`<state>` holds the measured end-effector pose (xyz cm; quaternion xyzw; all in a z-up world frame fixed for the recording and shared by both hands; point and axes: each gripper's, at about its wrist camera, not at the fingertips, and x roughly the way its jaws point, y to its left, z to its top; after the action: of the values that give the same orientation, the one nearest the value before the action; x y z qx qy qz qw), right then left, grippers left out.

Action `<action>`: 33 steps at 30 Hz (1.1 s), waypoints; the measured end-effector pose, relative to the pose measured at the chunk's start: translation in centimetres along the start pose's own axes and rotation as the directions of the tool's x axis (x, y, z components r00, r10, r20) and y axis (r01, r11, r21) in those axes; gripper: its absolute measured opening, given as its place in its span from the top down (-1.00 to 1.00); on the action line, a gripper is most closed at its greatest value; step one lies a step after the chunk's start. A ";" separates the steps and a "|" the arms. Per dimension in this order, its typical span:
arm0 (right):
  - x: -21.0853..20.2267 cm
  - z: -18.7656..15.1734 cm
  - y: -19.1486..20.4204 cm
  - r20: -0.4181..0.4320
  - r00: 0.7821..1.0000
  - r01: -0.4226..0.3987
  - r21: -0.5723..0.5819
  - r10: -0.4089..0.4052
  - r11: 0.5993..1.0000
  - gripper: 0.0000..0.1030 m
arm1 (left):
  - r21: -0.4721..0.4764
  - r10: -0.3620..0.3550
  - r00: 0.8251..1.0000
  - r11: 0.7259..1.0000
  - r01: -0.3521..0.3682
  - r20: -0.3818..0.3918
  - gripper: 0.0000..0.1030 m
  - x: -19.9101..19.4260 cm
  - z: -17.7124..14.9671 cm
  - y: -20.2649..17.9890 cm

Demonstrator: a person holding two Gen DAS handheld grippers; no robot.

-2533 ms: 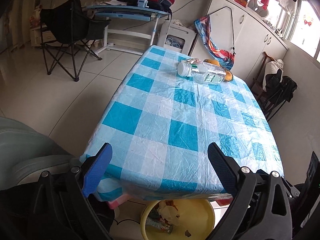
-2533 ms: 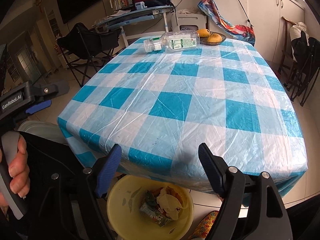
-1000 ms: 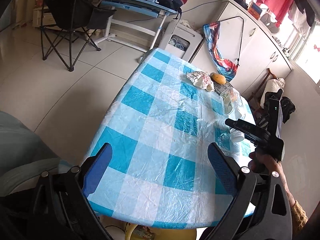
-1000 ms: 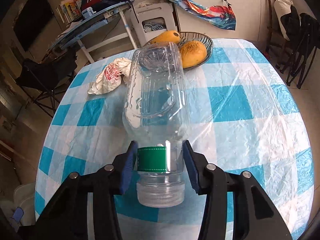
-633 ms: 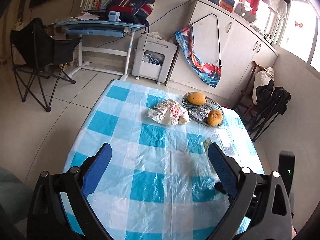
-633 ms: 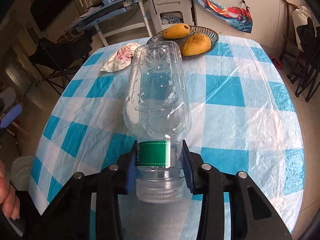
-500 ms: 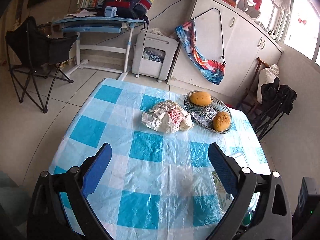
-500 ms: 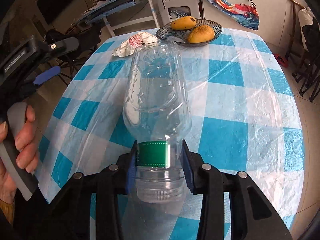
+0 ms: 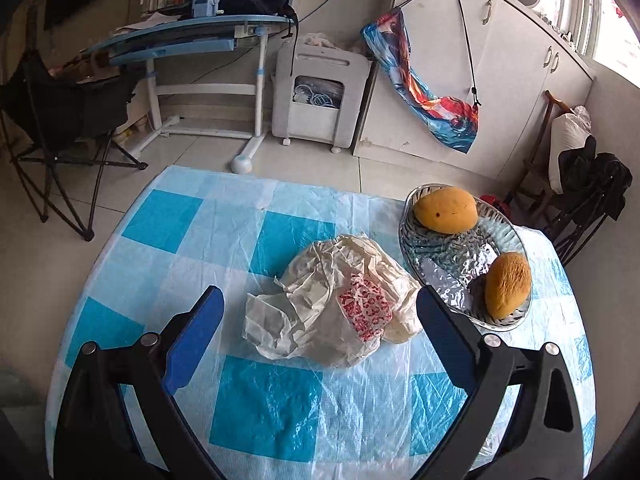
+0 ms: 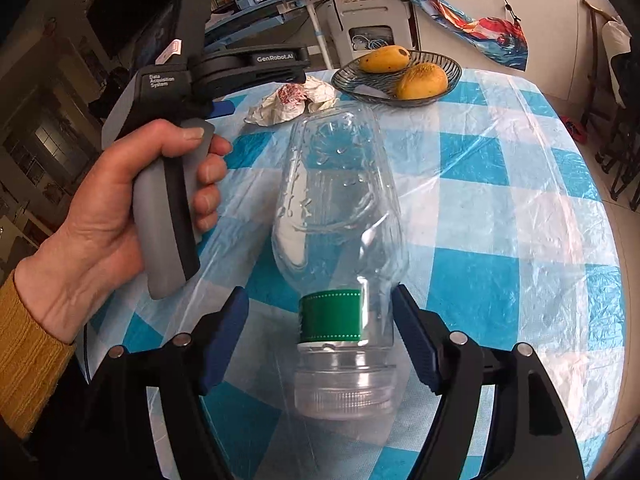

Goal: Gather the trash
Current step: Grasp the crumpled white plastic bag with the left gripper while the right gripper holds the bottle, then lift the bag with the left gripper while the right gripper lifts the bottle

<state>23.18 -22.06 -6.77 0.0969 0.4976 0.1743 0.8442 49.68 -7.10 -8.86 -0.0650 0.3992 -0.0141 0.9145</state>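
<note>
A crumpled white plastic bag [image 9: 340, 304] with red print lies on the blue-checked tablecloth [image 9: 192, 240]. My left gripper [image 9: 318, 312] is open, its fingers on either side of the bag's near part, just above the cloth. In the right wrist view a clear empty plastic bottle [image 10: 340, 216] with a green label sits between the fingers of my right gripper [image 10: 320, 316]. The jaws stand apart from the bottle's neck, with a gap on the left side. The bag [image 10: 292, 98] also shows far back in that view.
A glass bowl [image 9: 452, 256] with two mangoes stands right of the bag, close to my left gripper's right finger. The person's hand holding the left gripper [image 10: 168, 168] is at the left of the bottle. A desk, folding chairs and cabinets stand around the table.
My left gripper has moved forward over the table to the crumpled bag. My right gripper's jaws have opened from around the bottle's neck, and it has drawn back toward the near table edge.
</note>
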 end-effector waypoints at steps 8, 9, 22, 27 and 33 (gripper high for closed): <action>0.2 0.6 -1.7 0.044 0.998 0.042 0.069 -0.045 0.997 -0.40 | 0.042 -0.109 0.992 0.993 0.112 -0.061 0.57 0.6 -1.0 -0.7; 0.2 0.6 -1.8 0.045 0.998 0.033 0.071 -0.036 0.997 -0.38 | 0.065 -0.109 0.993 0.991 0.113 -0.054 0.61 -0.2 -1.3 -1.0; -1.3 -1.5 -0.7 0.041 0.999 -0.020 0.061 0.018 0.998 -0.15 | 0.207 -0.070 0.997 0.976 0.065 0.014 0.62 -15.4 -8.8 1.2; -2.4 -2.7 0.0 0.048 0.999 0.007 0.043 -0.009 0.999 -0.15 | 0.191 -0.076 0.997 0.979 0.074 0.003 0.62 -19.0 -11.9 3.0; -3.0 -3.9 0.3 0.053 0.998 0.035 0.042 -0.037 0.998 -0.15 | 0.159 -0.098 0.995 0.982 0.103 -0.036 0.62 -20.7 -14.4 4.2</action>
<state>18.35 -22.95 -6.15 0.1099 0.4801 0.1459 0.8580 24.94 -2.84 -4.07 -0.0110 0.4058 -0.0932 0.9091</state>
